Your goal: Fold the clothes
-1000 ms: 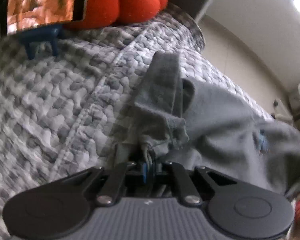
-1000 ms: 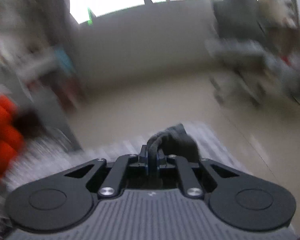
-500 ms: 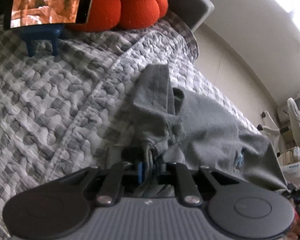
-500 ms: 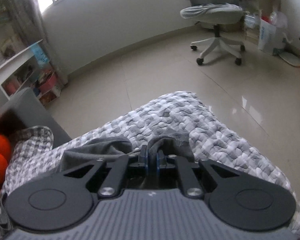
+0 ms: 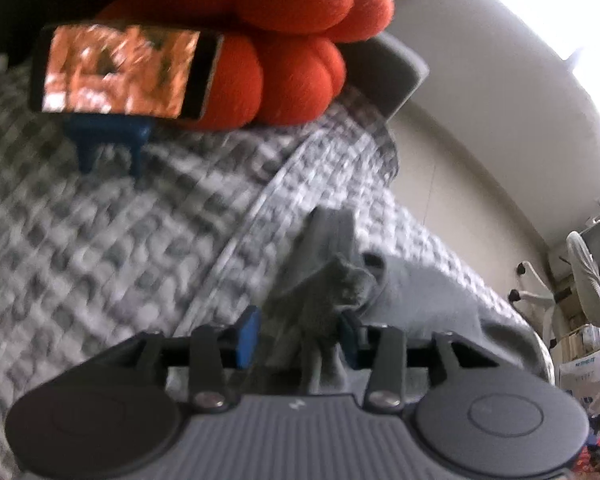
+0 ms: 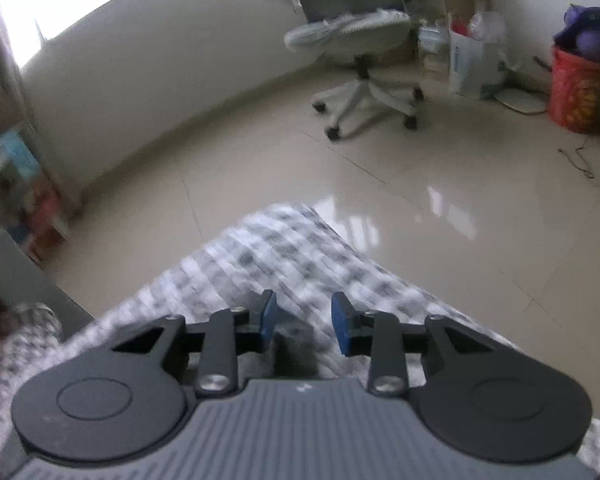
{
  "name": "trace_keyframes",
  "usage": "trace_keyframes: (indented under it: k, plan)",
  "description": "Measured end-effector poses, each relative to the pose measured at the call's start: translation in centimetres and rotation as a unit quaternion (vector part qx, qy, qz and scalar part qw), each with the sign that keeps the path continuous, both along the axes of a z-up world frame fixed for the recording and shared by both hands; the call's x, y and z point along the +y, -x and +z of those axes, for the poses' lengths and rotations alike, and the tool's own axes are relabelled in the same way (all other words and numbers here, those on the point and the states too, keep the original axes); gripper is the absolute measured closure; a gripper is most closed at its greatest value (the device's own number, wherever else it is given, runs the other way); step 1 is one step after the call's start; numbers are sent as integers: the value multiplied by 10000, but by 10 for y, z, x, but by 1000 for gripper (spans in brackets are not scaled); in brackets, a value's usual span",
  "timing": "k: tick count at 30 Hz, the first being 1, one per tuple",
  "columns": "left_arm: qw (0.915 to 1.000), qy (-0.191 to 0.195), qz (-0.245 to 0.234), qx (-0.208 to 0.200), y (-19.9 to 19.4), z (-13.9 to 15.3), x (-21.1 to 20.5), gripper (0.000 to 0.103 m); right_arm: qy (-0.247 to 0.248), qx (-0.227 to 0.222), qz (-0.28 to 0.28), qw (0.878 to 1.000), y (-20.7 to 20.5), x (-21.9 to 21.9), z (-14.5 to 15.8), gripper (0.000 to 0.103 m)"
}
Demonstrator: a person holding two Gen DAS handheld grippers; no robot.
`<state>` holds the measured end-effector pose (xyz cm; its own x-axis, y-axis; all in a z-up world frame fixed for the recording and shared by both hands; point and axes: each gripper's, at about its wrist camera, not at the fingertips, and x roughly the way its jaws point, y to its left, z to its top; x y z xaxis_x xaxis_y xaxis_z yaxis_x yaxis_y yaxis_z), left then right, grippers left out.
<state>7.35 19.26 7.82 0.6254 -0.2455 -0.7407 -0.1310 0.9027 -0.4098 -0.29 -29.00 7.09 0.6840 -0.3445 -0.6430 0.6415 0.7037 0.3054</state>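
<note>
A grey garment [image 5: 420, 296] lies crumpled on the grey-and-white checked bed cover [image 5: 112, 248]. In the left wrist view a bunched corner of it [image 5: 328, 292] stands up between the blue pads of my left gripper [image 5: 298, 334], whose jaws are opening; the cloth leans by the right pad, the left pad is clear of it. In the right wrist view my right gripper [image 6: 303, 322] is also opening, over the bed's corner. A dark scrap of the garment [image 6: 294, 350] sits low between its pads, touching neither.
An orange knotted cushion [image 5: 284, 32] and a phone [image 5: 120, 74] on a blue stand [image 5: 108, 140] sit at the head of the bed. Beyond the bed corner lie tiled floor [image 6: 440, 184], an office chair [image 6: 360, 44], a red bin [image 6: 576, 88] and a low shelf [image 6: 16, 192].
Both grippers were shut on garment edges and have spread their pads. The cloth has slipped free and sagged onto the bed. The left view has tilted up toward the cushion.
</note>
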Motion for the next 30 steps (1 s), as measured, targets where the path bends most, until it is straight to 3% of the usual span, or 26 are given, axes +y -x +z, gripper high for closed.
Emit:
trace_keyframes:
  k: [3,6,8,11,13,14,15,16,17,19,21,24,25,27,29,30]
  plan:
    - [9998,-62,-79,-182,-9,-2,-11,40,17,-241,556,9982,-11,9,1,62]
    - [9992,-112,-150,-352,-17,-4,-22,34,420,-224,1331,9900,-34,34,2,57]
    - [9989,-142,-178,-412,-20,-7,-29,31,616,-93,1697,9835,-50,48,-3,45]
    - [9967,-588,-366,-430,-23,-13,-44,31,425,275,1841,9816,-69,53,-24,45]
    - [9933,-966,-509,-371,-26,-19,-52,52,153,483,1827,9819,-78,48,-40,45]
    - [9922,-1091,-516,-310,-26,-20,-51,73,93,521,1796,9823,-79,47,-47,44]
    - [9913,-1185,-504,-255,-27,-21,-49,83,165,563,1847,9810,-81,50,-49,44]
    - [9904,-1280,-492,-200,-27,-22,-48,87,368,608,1979,9776,-82,55,-49,57]
    - [9914,-1219,-428,-229,-26,-20,-42,90,525,636,2098,9743,-82,61,-47,86]
    - [9930,-1064,-235,-460,-22,-7,-28,92,733,624,2264,9693,-82,71,-43,95]
    - [9900,-972,-112,-1019,-9,13,-15,93,794,325,2256,9704,-78,72,-33,97]
    - [9759,-727,-11,-2057,16,43,3,94,905,-732,2133,9700,-56,70,7,98]
    - [9679,-619,7,-2435,26,52,9,95,1009,-1195,2106,9650,-44,71,24,98]
    - [9492,-384,121,-3122,45,64,20,95,1396,-2138,2098,9438,-17,78,56,98]
    - [9447,-285,237,-3259,49,66,27,95,1634,-2758,2061,9245,1,82,70,98]
    - [9520,-461,223,-3019,43,61,25,95,1646,-2714,2003,9269,0,81,70,98]
